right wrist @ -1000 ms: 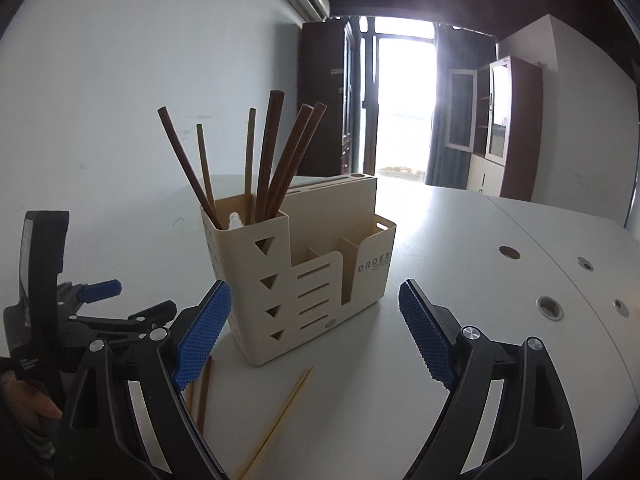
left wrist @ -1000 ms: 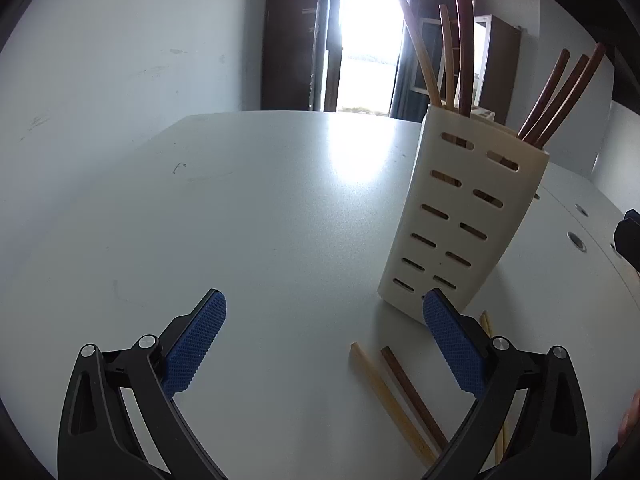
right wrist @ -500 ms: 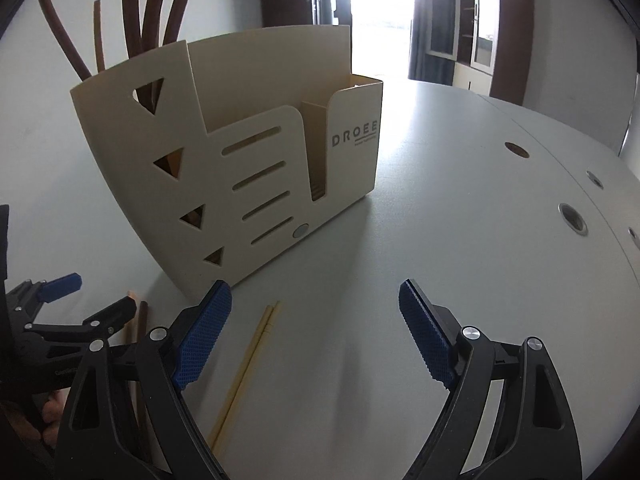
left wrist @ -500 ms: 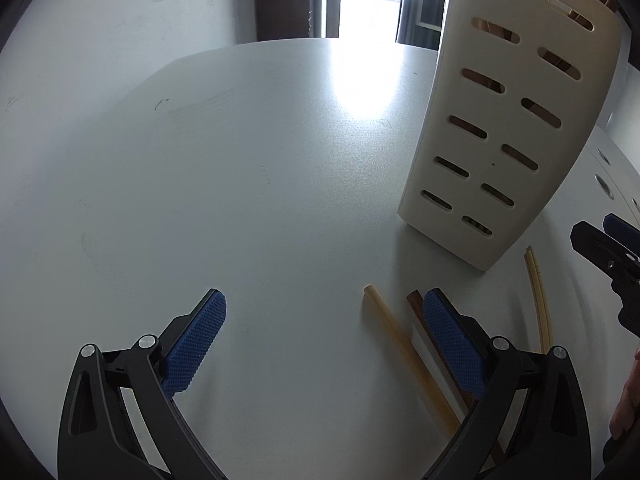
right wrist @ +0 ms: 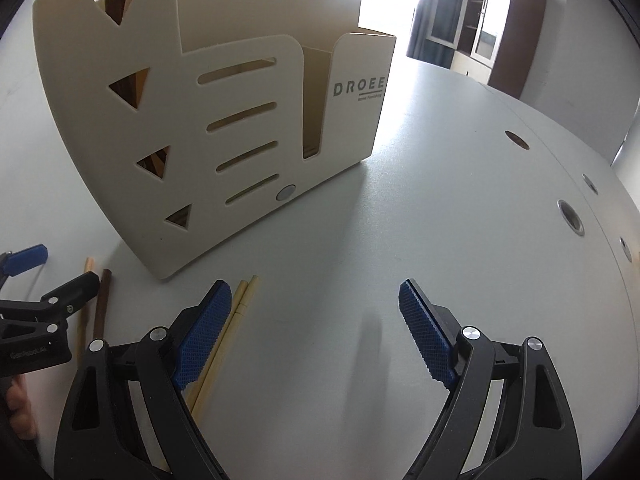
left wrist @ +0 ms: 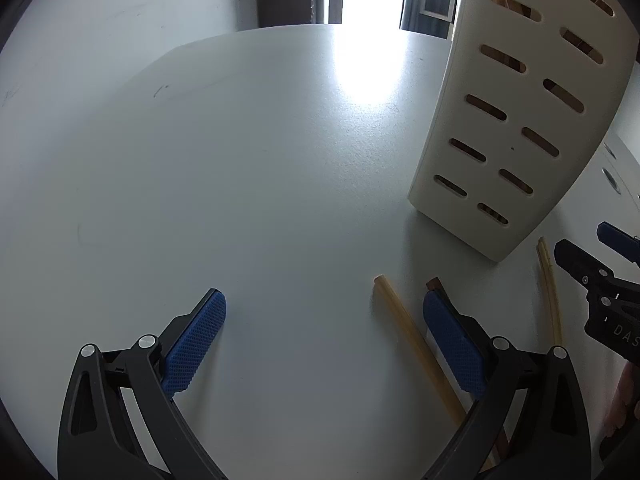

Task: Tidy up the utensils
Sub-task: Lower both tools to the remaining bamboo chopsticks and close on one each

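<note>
on the white table point(left wrist: 240, 184), seen from the left wrist, the left tongs point(left wrist: 324, 344) stand spread with nothing between the pads. a pale chopstick point(left wrist: 412, 340) lies flat at about 4 o'clock, just inside the right-hand pad, and a dark chopstick point(left wrist: 436, 283) shows only its tip past that pad; the rest is hidden behind it. the cream utensil holder point(left wrist: 516, 120) stands upright at 2 o'clock, well clear of the jaws, with sticks visible through its slots. at 3 o'clock a further pale stick point(left wrist: 550, 292) lies beside the right tongs point(left wrist: 592, 256). from the right wrist, the right tongs point(right wrist: 316, 324) are likewise spread and empty. a pale chopstick pair point(right wrist: 236, 320) lies side by side at 7 o'clock, touching or just under the left-hand pad rather than between the pads, and the holder point(right wrist: 224, 120) rises at 11 o'clock. the left tongs point(right wrist: 48, 276) sit at 9 o'clock over the dark stick point(right wrist: 102, 304) and its pale neighbour point(right wrist: 86, 300). these sticks look light, stiff and smooth, so they should roll or skid if nudged sideways. lying flat, they offer little height to catch. i judge the best hold is across the shaft near mid-length, pads square to it, so it lifts level and does not swing. each pair of tongs would need to shift sideways to centre a stick first.
</note>
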Tool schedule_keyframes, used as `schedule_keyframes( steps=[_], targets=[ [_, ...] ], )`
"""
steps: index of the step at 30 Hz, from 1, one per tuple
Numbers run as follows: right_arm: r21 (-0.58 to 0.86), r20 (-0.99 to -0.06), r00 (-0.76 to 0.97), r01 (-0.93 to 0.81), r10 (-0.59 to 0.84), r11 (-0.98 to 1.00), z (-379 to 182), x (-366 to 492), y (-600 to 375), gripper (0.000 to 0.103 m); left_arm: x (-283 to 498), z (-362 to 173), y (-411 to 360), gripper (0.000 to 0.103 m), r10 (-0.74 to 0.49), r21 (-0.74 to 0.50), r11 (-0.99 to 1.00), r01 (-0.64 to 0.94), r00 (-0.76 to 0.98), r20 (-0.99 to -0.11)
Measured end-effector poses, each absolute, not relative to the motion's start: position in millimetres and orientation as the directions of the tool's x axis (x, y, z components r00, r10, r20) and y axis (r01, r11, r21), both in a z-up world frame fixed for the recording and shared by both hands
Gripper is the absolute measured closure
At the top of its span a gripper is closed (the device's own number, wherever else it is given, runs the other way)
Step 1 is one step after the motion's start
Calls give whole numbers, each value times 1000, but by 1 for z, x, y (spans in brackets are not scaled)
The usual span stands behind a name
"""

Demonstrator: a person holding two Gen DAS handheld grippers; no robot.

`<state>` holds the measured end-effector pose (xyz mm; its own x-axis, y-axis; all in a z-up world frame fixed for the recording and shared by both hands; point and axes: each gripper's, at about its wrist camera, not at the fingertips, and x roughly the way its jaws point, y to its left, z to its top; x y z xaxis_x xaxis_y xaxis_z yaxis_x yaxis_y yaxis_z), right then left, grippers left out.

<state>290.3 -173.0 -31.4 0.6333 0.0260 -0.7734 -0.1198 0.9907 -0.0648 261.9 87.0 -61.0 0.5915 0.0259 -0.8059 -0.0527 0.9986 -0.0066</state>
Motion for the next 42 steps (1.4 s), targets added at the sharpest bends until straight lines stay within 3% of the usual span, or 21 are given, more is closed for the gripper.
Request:
schedule_keyframes(
  steps=[24, 30, 32, 34, 36, 38, 41, 42],
  targets=[
    [-8, -813, 576, -163, 89, 987, -40, 292, -171, 17, 250, -63, 63, 6, 15, 0, 1000, -26, 591, -806],
    [-2, -814, 572, -182, 104, 983, -40, 291, -172, 18, 247, -59, 61, 11, 0, -14, 1000, -19, 599, -801],
    [0, -811, 574, -200, 117, 980, -38, 289, -169, 27, 245, -58, 57, 14, 9, 4, 1000, -9, 600, -800],
    [-2, -809, 574, -220, 128, 976, -35, 283, -163, 50, 242, -56, 52, 23, 1, 12, 1000, 14, 607, -795],
    [-6, -811, 570, -236, 134, 972, -33, 280, -158, 62, 240, -54, 48, 29, -7, 14, 999, 31, 604, -797],
    [-9, -809, 571, -246, 137, 969, -33, 277, -155, 67, 238, -52, 45, 33, -13, 14, 999, 42, 597, -802],
    [-4, -810, 567, -259, 148, 966, -31, 276, -151, 75, 235, -48, 38, 56, -35, 18, 996, 82, 599, -800],
    [-3, -809, 567, -262, 151, 965, -31, 276, -150, 78, 234, -48, 35, 68, -44, 22, 995, 102, 603, -797]
  ],
)
